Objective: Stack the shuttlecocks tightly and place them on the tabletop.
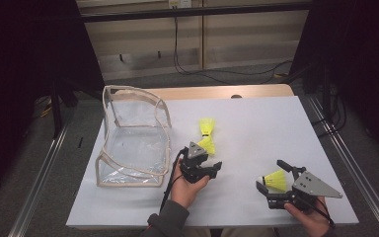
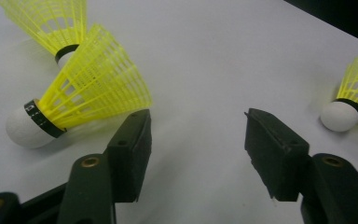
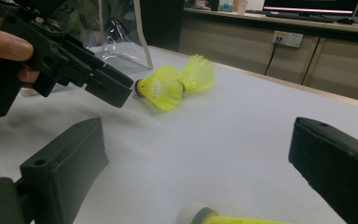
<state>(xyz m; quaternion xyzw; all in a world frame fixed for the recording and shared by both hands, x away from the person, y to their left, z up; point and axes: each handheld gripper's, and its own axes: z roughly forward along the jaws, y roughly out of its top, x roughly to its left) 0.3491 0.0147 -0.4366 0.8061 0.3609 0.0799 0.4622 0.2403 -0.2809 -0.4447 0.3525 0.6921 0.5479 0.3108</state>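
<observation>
Wide bare table [image 1: 256, 123] right of clear pouch [image 1: 133, 138]. Left gripper [image 2: 196, 135] parted, gripping nothing, just beside nearest shuttlecock [image 2: 81, 93]. Right gripper [image 1: 271, 176] agape around third shuttlecock [image 1: 275, 180], well right of pouch; contact unclear.

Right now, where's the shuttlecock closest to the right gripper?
In the high view the shuttlecock lies on the white table at the lower right, between the open jaws of the right gripper, apart from the two shuttlecocks mid-table.

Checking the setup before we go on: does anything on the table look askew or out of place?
Only the clear bag: it lies tipped on its side, mouth gaping. Three yellow shuttlecocks lie loose on the white table, none inside it.
</observation>
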